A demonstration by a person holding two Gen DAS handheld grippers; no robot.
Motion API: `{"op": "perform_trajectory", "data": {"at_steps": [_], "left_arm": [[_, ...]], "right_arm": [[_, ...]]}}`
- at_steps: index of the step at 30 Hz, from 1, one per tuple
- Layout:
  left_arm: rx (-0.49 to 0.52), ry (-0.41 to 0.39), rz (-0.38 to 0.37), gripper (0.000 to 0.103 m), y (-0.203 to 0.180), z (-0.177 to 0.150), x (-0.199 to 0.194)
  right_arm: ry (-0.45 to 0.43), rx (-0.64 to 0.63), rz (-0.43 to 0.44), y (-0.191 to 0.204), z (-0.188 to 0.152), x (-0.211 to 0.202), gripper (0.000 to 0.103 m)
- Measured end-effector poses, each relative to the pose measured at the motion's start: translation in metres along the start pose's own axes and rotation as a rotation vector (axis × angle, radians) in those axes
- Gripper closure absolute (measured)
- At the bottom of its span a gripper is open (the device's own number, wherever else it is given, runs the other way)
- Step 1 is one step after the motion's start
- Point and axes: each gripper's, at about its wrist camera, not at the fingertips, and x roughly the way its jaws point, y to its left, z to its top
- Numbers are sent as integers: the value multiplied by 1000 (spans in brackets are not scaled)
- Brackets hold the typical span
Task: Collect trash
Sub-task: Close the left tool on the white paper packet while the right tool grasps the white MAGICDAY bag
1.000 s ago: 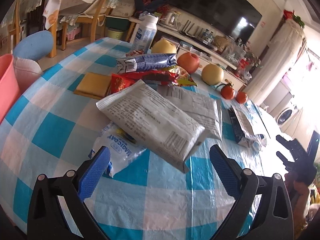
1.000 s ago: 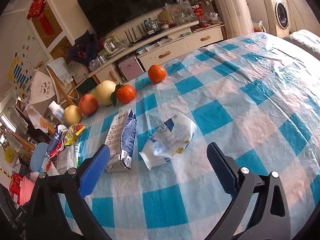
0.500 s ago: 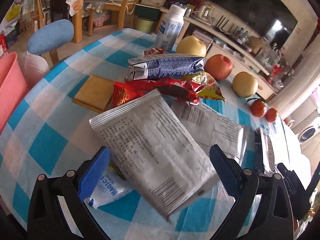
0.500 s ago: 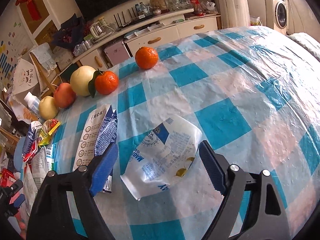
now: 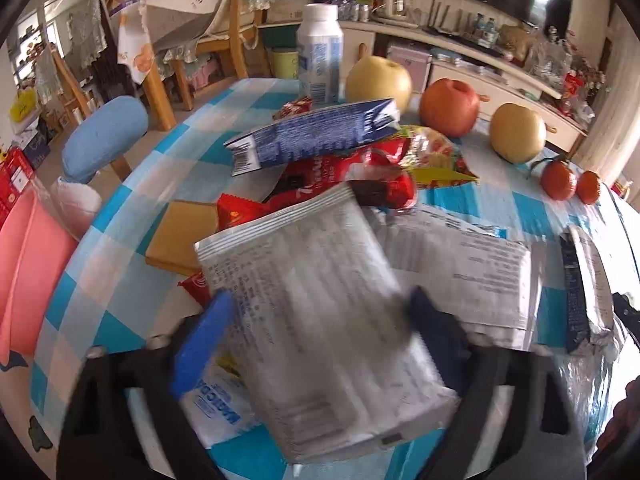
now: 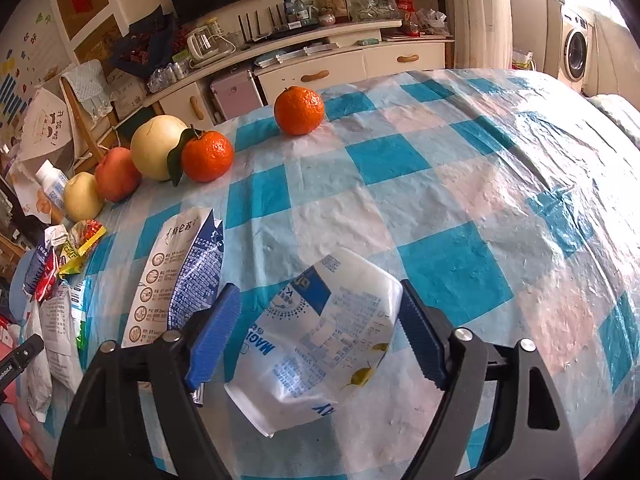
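Here, the left gripper [image 5: 316,332] straddles a grey printed foil packet [image 5: 320,312], its long axis running away from the camera, atop wrappers near the checked table's [image 5: 120,280] edge; jaws apart. The right gripper [image 6: 318,332], also spread, brackets a crumpled white-blue plastic pouch [image 6: 320,340] lying diagonally.

In the left wrist view, a wrapper [image 5: 320,304] lies between the left gripper's [image 5: 320,344] fingers, on top of a pouch [image 5: 216,404] and a second wrapper [image 5: 472,264] to its right. Behind them a carton [image 5: 312,136] rests on a heap of snack packets [image 5: 352,180], with a bottle [image 5: 320,64] and fruit [image 5: 448,106] farther back. In the right wrist view, a bag [image 6: 320,340] lies on the table [image 6: 500,200] between the right gripper's [image 6: 316,340] fingers, a torn packet [image 6: 176,276] just left of it and two oranges [image 6: 298,110] behind.
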Motion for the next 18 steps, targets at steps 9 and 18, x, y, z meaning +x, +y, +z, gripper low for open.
{"op": "perform_trajectory", "data": {"at_steps": [9,18], "left_arm": [[41,-13,-77,69,-8,-4,-18],[35,29,-160,32,12,-22,-30]], "right_arm": [[4,-34,3,1,-2,-1,41],[26,-176,64,28,-12,-6,51]]}}
